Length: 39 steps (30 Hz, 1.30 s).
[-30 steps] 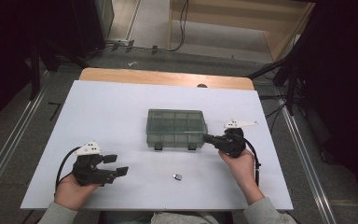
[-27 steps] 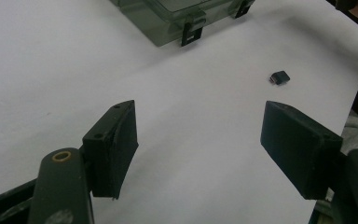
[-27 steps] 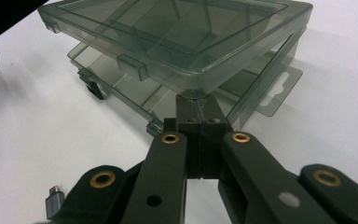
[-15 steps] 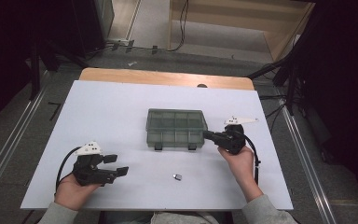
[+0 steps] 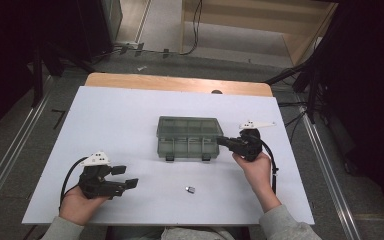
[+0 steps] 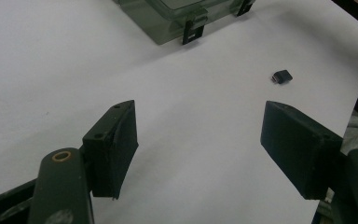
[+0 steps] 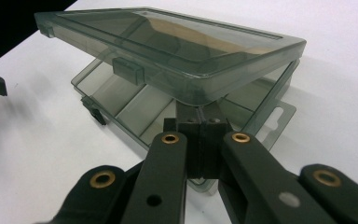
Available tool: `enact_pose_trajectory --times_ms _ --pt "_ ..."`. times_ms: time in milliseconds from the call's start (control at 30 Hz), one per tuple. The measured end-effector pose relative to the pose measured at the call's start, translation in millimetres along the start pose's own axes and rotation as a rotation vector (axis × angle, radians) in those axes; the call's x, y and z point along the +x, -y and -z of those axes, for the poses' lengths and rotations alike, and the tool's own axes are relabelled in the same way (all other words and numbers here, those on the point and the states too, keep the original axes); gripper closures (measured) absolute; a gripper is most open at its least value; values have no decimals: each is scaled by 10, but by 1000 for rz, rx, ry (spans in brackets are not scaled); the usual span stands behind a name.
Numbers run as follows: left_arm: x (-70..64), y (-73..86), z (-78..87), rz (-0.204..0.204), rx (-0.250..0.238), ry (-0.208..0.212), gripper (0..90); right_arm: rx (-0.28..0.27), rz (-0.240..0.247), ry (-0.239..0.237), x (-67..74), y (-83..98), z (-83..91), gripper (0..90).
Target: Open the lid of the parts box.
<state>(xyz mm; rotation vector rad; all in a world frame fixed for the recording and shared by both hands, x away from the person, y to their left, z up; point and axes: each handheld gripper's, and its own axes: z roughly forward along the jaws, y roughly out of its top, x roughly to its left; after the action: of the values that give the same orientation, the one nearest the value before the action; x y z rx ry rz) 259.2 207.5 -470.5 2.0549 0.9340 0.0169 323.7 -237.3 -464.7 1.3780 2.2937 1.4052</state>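
The right gripper (image 7: 200,140), jaws closed, wedged under the lid (image 7: 177,51) of the clear compartment box (image 5: 188,137) mid-surface, apparently prying it open; the left gripper (image 6: 200,135) waited wide open and empty near a small black part (image 6: 282,76).

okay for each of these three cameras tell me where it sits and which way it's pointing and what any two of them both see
High view: above the person's side, looking forward and down on the table; both forearms, left hand-held gripper, right hand-held gripper.
Left gripper view: rides the left hand-held gripper, low over the table, looking between its open jaws toward the box and small black part.
Right gripper view: rides the right hand-held gripper, jaws together under the lid.
Shared: the box appears in all three; the high and left gripper views share the small black part.
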Motion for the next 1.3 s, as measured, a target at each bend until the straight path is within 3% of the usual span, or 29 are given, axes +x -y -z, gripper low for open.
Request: enact_pose_trajectory --times_ms 833,1300 --pt "26 -35 -80 21 0 -11 273 -8 -15 -4 -54 -209 -50 876" --pt "57 -242 -210 20 8 -16 273 -5 -25 -4 -59 -216 -52 877"
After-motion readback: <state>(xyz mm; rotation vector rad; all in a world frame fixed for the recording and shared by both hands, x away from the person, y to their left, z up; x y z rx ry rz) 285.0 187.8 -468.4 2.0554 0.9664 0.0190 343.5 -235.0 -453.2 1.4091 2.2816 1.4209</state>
